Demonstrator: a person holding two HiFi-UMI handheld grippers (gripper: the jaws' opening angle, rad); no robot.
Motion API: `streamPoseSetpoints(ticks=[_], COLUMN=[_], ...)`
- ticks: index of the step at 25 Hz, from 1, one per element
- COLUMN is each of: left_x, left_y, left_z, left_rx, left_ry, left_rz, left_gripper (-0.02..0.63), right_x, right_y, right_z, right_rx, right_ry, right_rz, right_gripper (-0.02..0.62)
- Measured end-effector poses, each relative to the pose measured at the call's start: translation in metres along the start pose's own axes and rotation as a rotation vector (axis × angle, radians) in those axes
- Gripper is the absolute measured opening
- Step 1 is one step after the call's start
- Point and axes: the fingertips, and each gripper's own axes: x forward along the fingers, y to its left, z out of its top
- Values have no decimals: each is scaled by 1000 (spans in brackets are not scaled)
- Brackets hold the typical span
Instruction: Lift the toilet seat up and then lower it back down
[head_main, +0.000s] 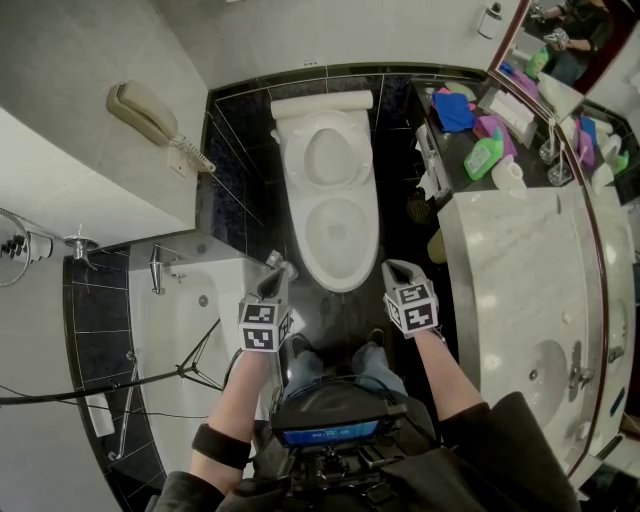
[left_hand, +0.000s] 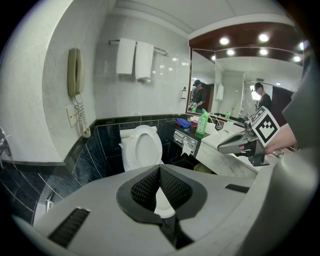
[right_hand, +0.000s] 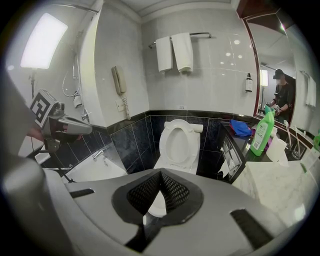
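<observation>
The white toilet (head_main: 335, 200) sits right in front of the person, between the white bathtub (head_main: 190, 310) and the grey marble tabletop (head_main: 520, 260) with the sink. Its white oval lid (head_main: 330, 155) stands up and leans on the white tank (head_main: 322, 102). A flat ring seems to lie on the bowl. I think that is the white toilet seat (head_main: 340, 279), and that it is down, but the pictures do not make this sure. The left gripper (head_main: 277, 265) and the right gripper (head_main: 397, 270) hang side by side near the front of the bowl. They do not touch it, and both point down at it. The jaws of each one are pressed together with nothing in them. I think the job now is to get hold of the seat and lift it. One gripper is enough for this. A good way is to spread its jaws a little and bring them to the front edge of the ring, one jaw over it and one under. Then close them gently so the smooth rim does not slip out. Swing the seat up slowly, following its round path about the hinge at the back, until it rests on the lid. Keep hold on the way down too, so it does not fall and bang. Keep the other gripper out of the way.
</observation>
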Motion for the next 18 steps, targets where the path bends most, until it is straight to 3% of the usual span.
streamPoseSetpoints(ticks=[18], left_x=[0], left_y=[2], left_z=[-2], left_rx=[-10], left_ry=[2], left_rz=[3], left_gripper=[0], right_x=[0], right_y=[0], right_z=[0], right_rx=[-2], right_ry=[15], right_rz=[-1], right_gripper=[9])
